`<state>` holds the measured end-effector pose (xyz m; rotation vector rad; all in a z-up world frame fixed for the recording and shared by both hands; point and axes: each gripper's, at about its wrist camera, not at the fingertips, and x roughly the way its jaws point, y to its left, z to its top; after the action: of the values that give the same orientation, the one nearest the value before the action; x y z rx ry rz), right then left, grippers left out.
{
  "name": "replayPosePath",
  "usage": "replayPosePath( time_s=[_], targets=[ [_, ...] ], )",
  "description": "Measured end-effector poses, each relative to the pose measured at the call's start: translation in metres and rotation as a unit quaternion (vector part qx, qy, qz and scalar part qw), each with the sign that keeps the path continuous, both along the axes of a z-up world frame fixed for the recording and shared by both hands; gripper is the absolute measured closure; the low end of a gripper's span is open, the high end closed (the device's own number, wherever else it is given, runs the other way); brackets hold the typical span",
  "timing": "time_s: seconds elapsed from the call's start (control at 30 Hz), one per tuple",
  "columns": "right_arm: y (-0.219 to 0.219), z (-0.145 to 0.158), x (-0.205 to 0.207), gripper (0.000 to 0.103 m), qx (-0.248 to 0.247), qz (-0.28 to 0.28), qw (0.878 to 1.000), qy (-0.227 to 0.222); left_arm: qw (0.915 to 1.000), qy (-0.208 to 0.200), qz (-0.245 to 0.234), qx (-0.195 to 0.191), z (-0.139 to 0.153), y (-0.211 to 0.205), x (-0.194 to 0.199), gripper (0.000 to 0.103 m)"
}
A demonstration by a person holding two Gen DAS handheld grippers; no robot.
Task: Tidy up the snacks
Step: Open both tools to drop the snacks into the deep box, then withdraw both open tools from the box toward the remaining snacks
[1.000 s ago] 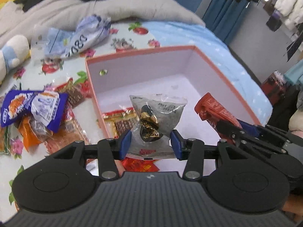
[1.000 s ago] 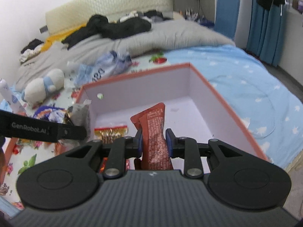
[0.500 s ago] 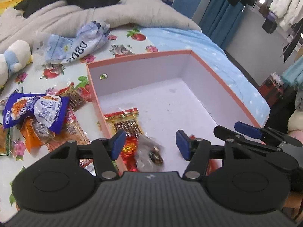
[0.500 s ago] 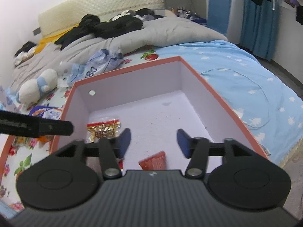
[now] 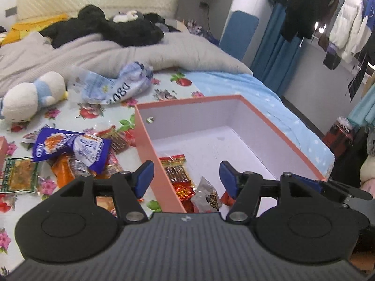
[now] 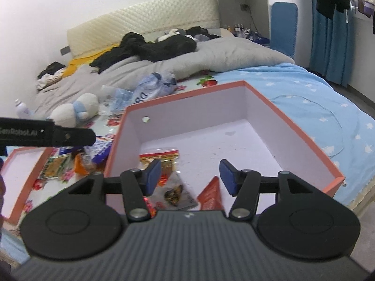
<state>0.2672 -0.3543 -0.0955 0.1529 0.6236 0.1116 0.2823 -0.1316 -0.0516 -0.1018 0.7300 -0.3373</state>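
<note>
Standing apart with nothing between the blue pads, the left gripper straddled the near-left wall of the pink box, one pad outside it and one inside; jaws just opened, load released. Likewise parted and empty over the same box, the right gripper, jaws also just opened. Lying directly below, on the box floor at the near end: a clear packet with dark contents, a red packet, and a red-and-gold packet just beyond. Remaining outside, left of the box on the flowered sheet: a loose heap led by a blue-and-white bag, with a green-edged packet at its near side. Beyond, a plush toy and a crumpled plastic bag. Judged risks: left outer finger catching the box wall on withdrawal and dragging the box; overlapping wrappers in the heap yielding a double pick or a slip from slick film.
</note>
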Motion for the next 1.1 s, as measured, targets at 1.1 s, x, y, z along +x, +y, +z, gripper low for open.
replayPosePath(
  time_s=[1.1],
  targets=[
    [0.080,0.000,-0.107,0.035,0.024,0.130,0.990,-0.053,0.9857,0.002,0.164,-0.040,-0.025,0.118,-0.165,0.036]
  ],
)
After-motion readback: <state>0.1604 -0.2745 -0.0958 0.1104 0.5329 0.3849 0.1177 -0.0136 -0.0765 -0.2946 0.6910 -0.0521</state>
